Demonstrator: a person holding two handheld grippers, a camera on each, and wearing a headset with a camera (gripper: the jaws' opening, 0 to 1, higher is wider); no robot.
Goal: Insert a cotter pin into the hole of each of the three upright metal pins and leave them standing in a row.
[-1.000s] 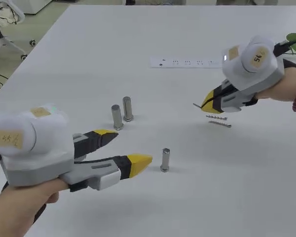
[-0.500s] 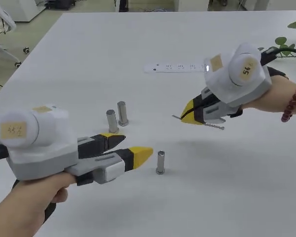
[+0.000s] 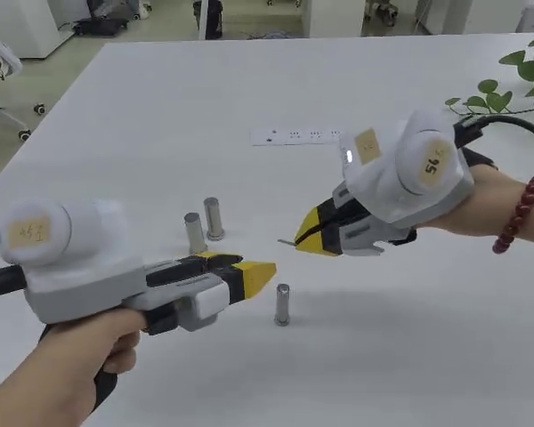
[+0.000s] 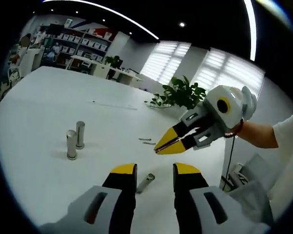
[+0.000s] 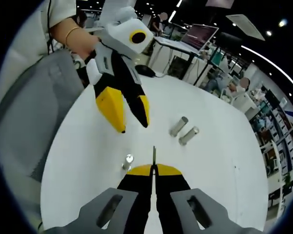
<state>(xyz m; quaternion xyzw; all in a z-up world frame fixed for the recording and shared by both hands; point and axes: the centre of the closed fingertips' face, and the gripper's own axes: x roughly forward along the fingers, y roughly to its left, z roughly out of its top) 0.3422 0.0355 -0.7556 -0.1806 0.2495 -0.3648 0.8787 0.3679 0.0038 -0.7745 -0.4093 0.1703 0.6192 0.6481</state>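
1. The right gripper (image 3: 295, 242) has its jaws pressed together on a cotter pin (image 5: 154, 156). The thin pin sticks straight out past the yellow tips.
2. This gripper hangs above the table (image 3: 160, 116), its tips pointing toward the left gripper (image 3: 245, 265).
3. The left gripper has its jaws apart, with nothing between them. It is held low over the table, pointing toward the right gripper.
4. A third pin (image 3: 282, 304) stands upright just beyond the left gripper's tips, between the two grippers and below the cotter pin's tip. In the left gripper view it shows through the gap between the jaws.
5. Two pins (image 3: 205, 225) stand upright close together, farther back on the table and apart from the third.
6. In the left gripper view, loose cotter pins (image 4: 146, 141) lie flat on the table near the right gripper.
7. A power strip (image 3: 298, 136) lies farther back, and a plant (image 3: 507, 84) reaches in at the far right edge.
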